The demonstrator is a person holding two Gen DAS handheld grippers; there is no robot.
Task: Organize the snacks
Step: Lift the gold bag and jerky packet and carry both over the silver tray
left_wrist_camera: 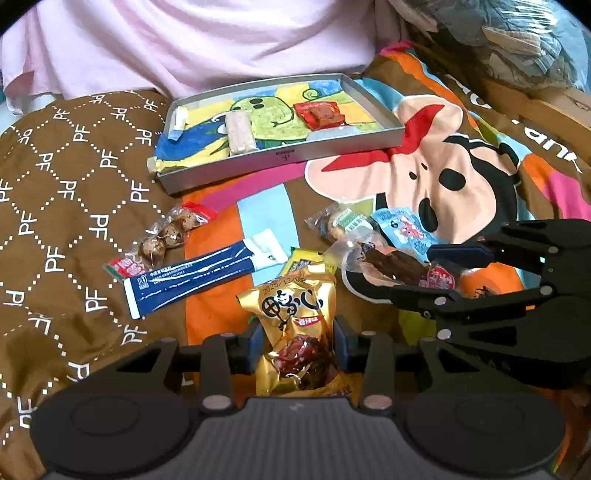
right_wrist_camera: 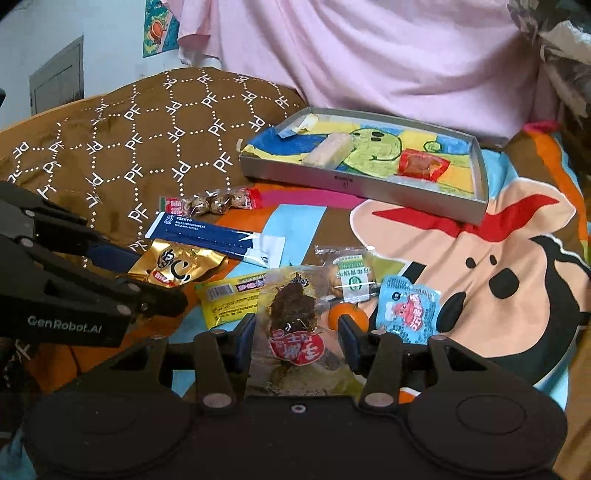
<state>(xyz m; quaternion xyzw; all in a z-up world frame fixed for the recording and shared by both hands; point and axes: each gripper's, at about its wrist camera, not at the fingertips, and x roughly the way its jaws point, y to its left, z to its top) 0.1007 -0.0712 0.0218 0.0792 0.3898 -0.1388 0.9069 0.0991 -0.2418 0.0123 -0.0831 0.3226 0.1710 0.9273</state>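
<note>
Snacks scattered on a cartoon-print blanket [left_wrist_camera: 424,177], a few already inside a shallow grey tray [left_wrist_camera: 280,157] lined with a child's drawing.

Left claw [left_wrist_camera: 297,347]: clenched on a gold packet [left_wrist_camera: 295,325], pads pressing both sides. Same packet [right_wrist_camera: 177,267] seen from the right camera at 9 o'clock, pinched at the tip of that claw [right_wrist_camera: 155,280].

Right claw [right_wrist_camera: 295,343]: grasping a clear packet of dried meat [right_wrist_camera: 295,317] with a red round label. From the left camera, at 3 o'clock, same claw [left_wrist_camera: 424,273] holding that packet [left_wrist_camera: 399,264].

Shown only by the right view: a small orange [right_wrist_camera: 343,314] beside the right pad, full face of a yellow packet [right_wrist_camera: 229,297], a wall with a poster [right_wrist_camera: 157,29] at 11 o'clock.

Shown by both: blue stick sachet [left_wrist_camera: 192,277], clear bag of brown balls [left_wrist_camera: 162,240], biscuit pack with a green label [left_wrist_camera: 343,221], light-blue packet [left_wrist_camera: 406,229], all loose on the blanket. In the tray at 12 o'clock: pale bar [left_wrist_camera: 240,133], red packet [left_wrist_camera: 321,114]. Behind the tray, pink cloth [left_wrist_camera: 207,40]. Brown lettered pillow [left_wrist_camera: 70,206] at 9 o'clock in the left view.
</note>
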